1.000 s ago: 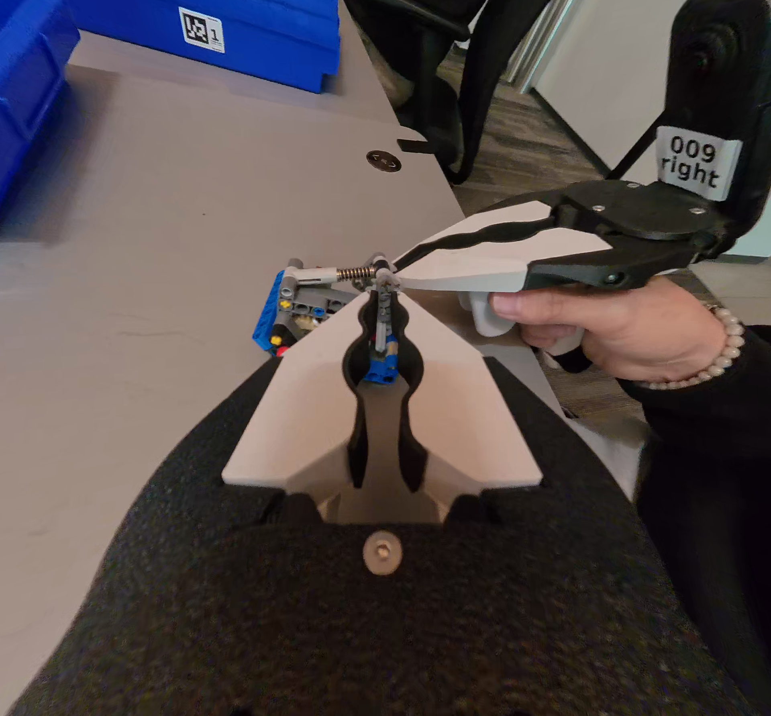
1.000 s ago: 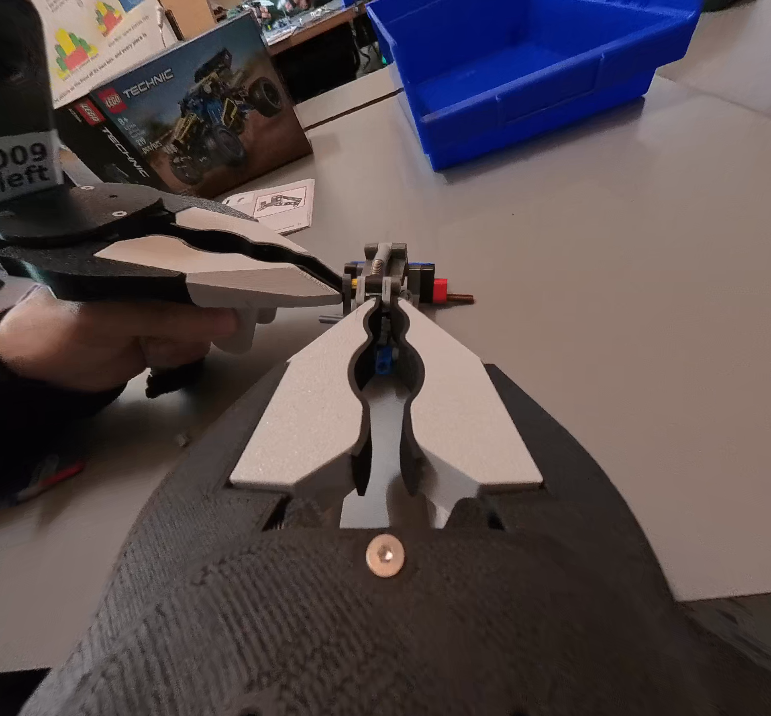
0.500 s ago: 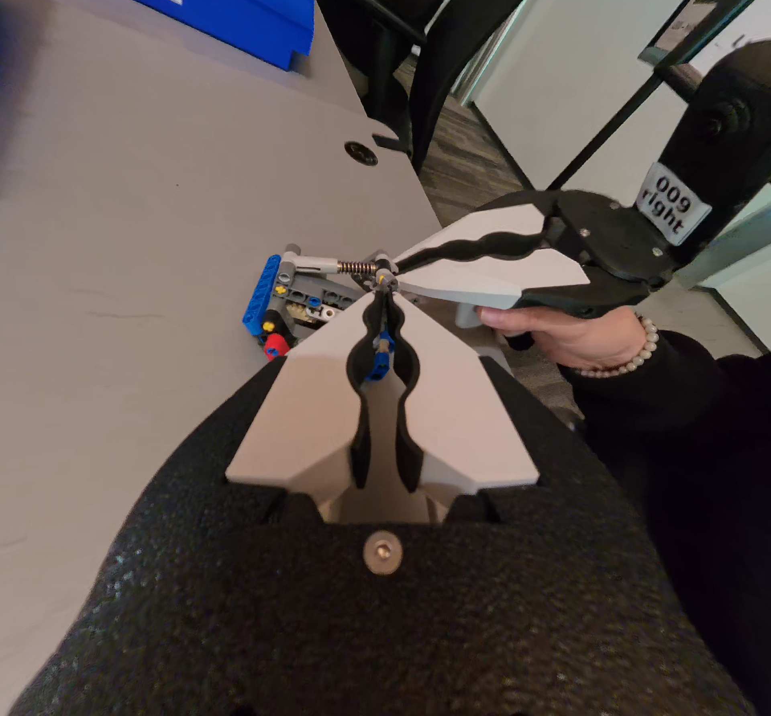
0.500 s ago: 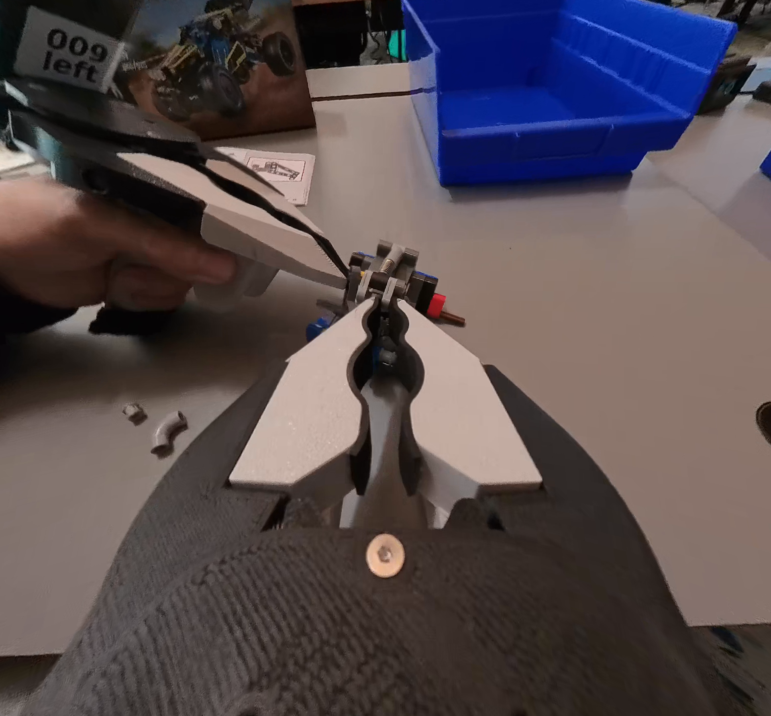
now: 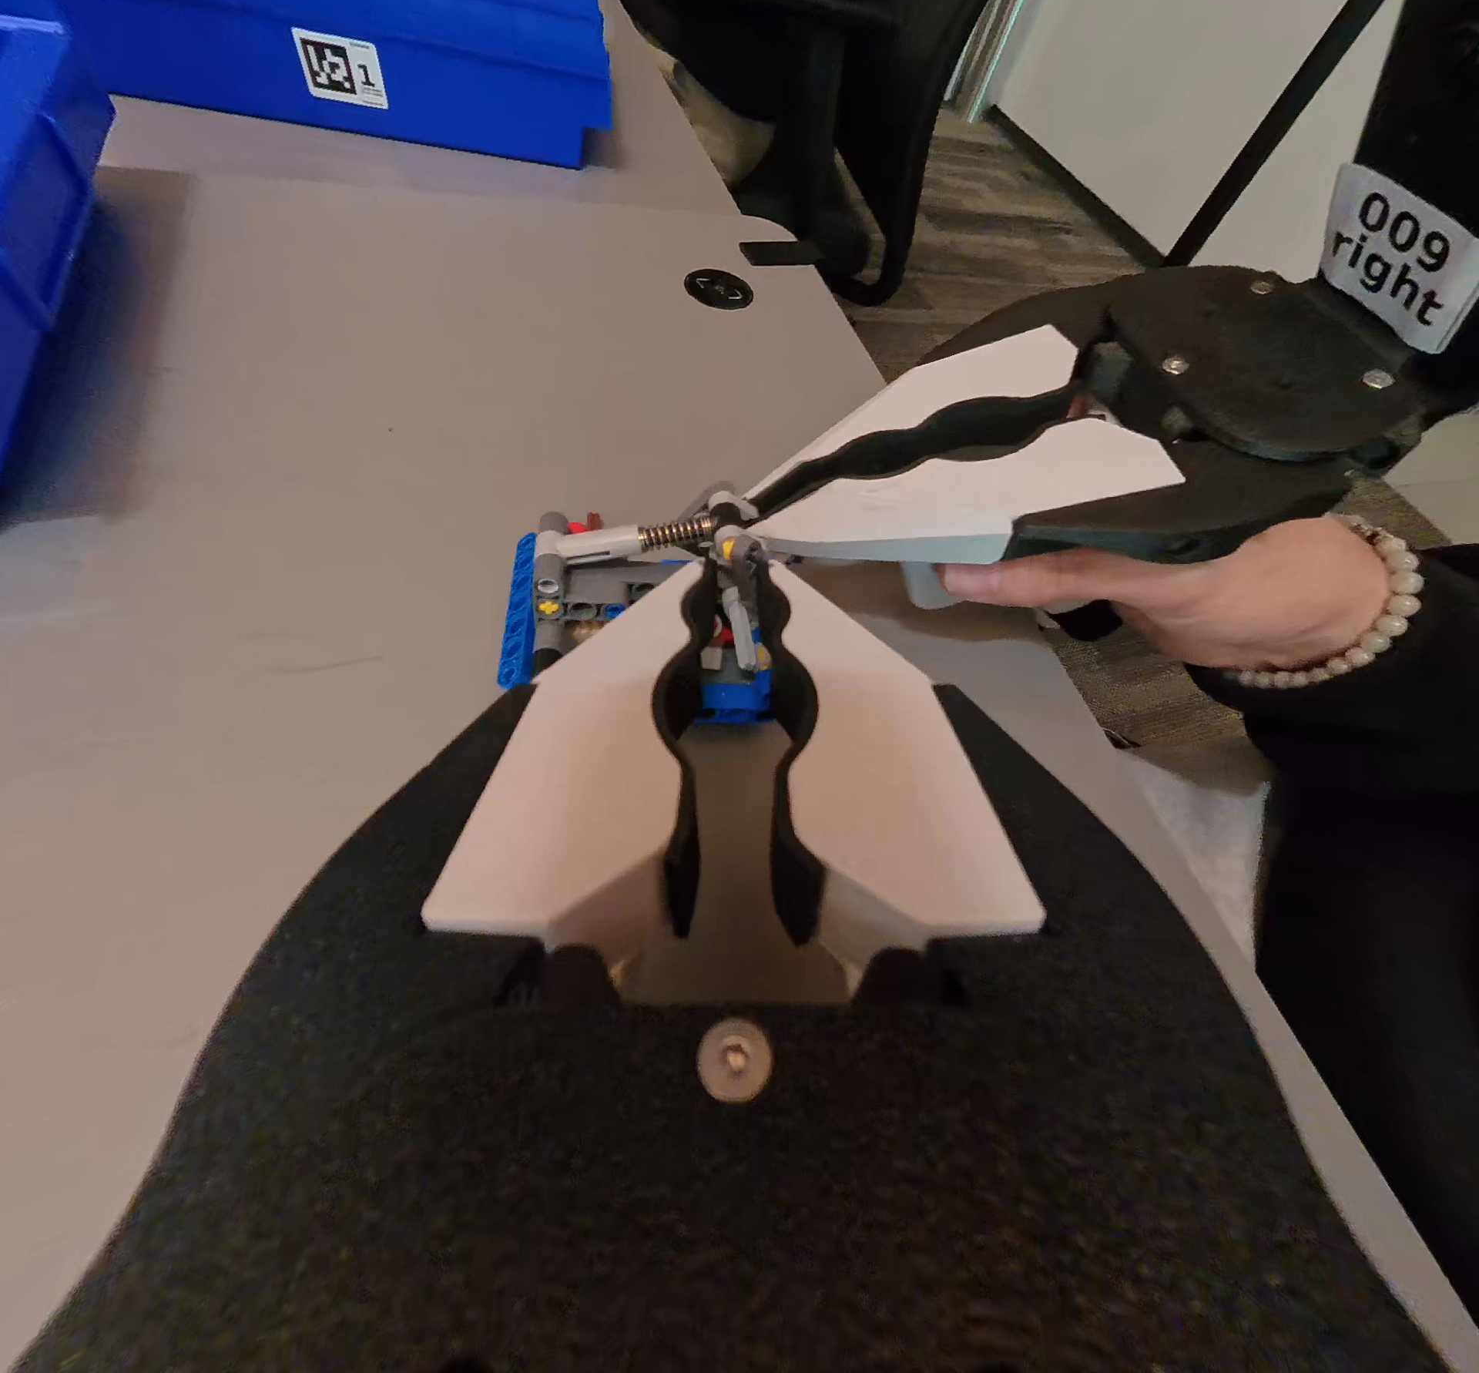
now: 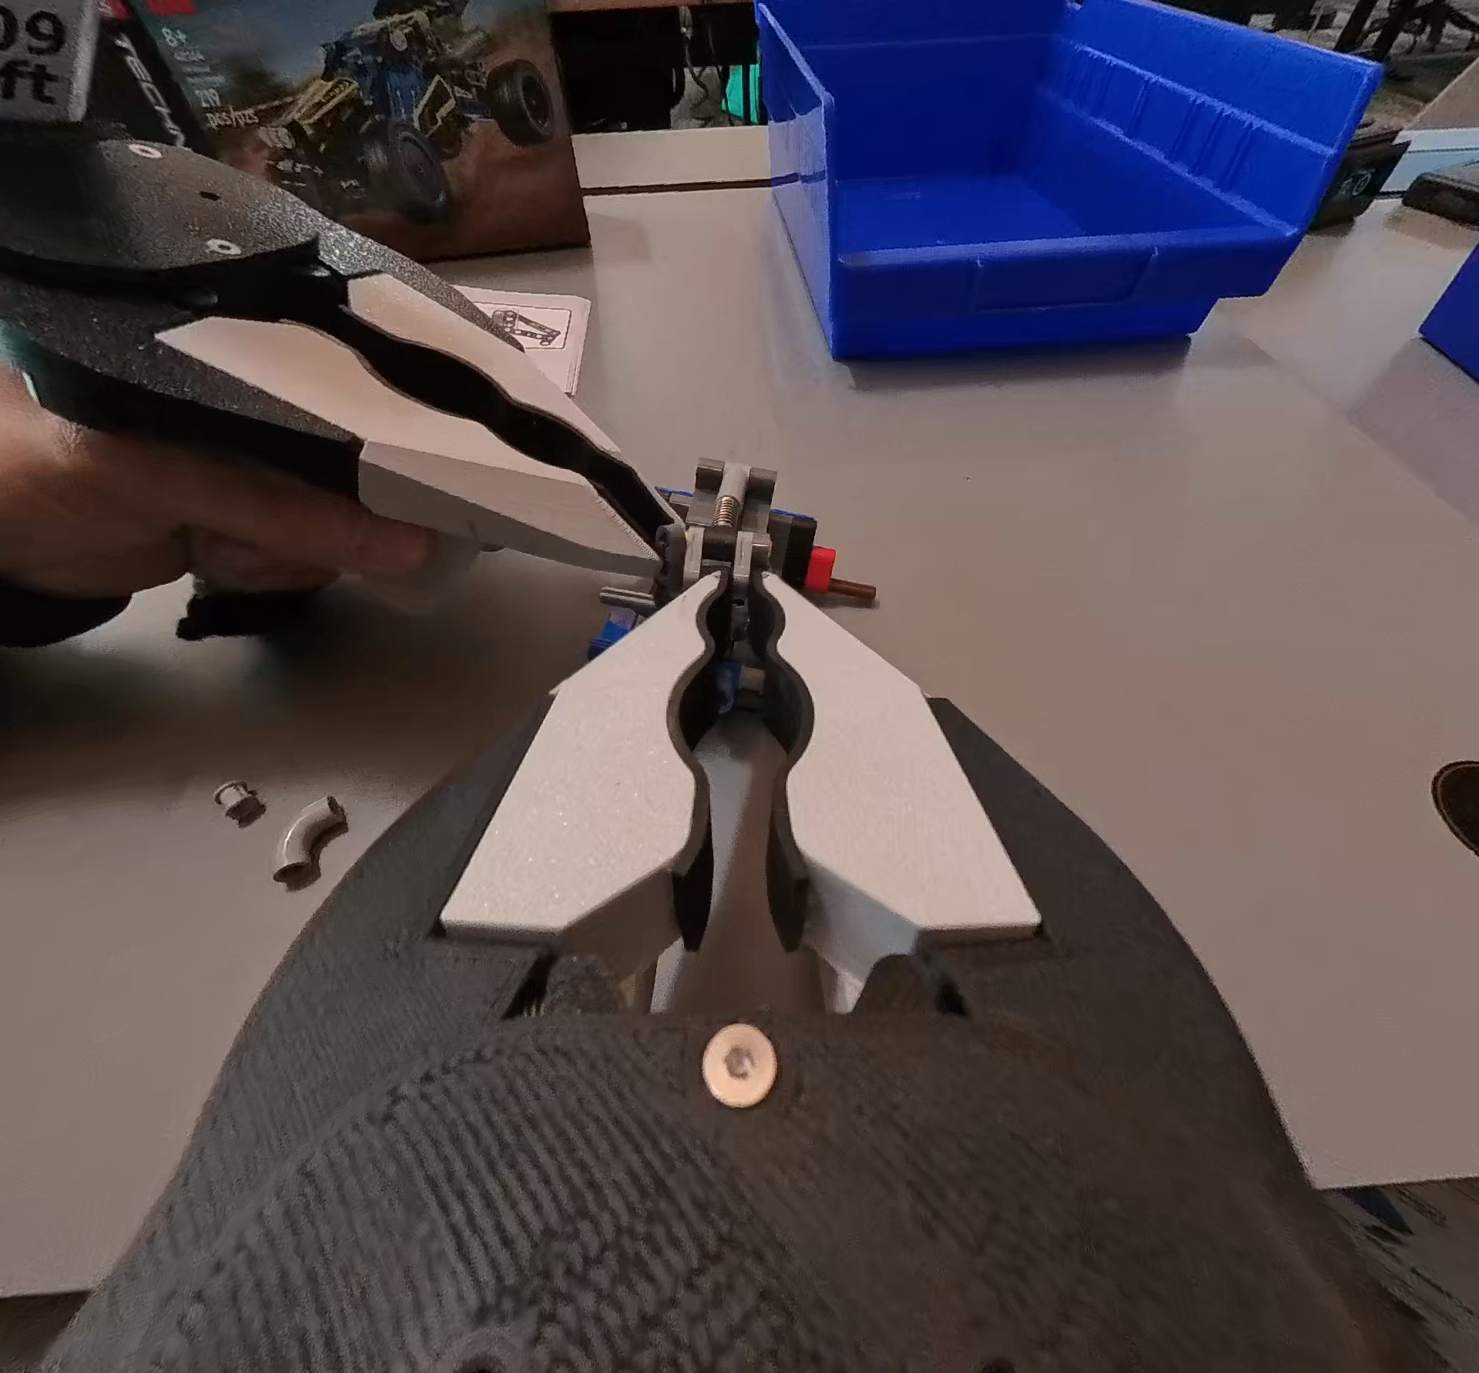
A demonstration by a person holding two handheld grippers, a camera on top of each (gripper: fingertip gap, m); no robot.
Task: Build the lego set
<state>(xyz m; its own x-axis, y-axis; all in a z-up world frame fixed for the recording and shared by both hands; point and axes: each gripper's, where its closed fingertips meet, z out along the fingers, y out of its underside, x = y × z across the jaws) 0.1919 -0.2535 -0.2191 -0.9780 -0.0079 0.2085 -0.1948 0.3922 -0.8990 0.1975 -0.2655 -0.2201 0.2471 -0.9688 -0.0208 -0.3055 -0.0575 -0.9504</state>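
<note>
A small brick-built assembly point(image 5: 576, 590) with a blue beam, grey links, a spring strut and a red piece sits low over the grey table point(image 5: 360, 414). It also shows in the right wrist view point(image 6: 752, 526). My left gripper point(image 5: 734, 562) is shut on a grey link at the assembly's near end, with only a narrow gap between its tips. In the right wrist view it point(image 6: 658, 534) comes in from the left. My right gripper point(image 6: 738, 586) is shut on a thin light grey link beside the spring. In the left wrist view it point(image 5: 740, 514) comes in from the right.
Blue bins stand at the back point(image 5: 320, 14) point(image 6: 1040, 198). A toy set box point(image 6: 352, 78) and a leaflet point(image 6: 536, 326) lie back left. Two small loose grey parts point(image 6: 308, 838) point(image 6: 238, 798) lie near left. The table edge and a chair point(image 5: 800, 54) are to the right. Less than 4 cm separates the two grippers' tips.
Both grippers stayed on the assembly while it turned a little. My left gripper's tips parted slightly around the grey link. My right gripper stayed shut.
</note>
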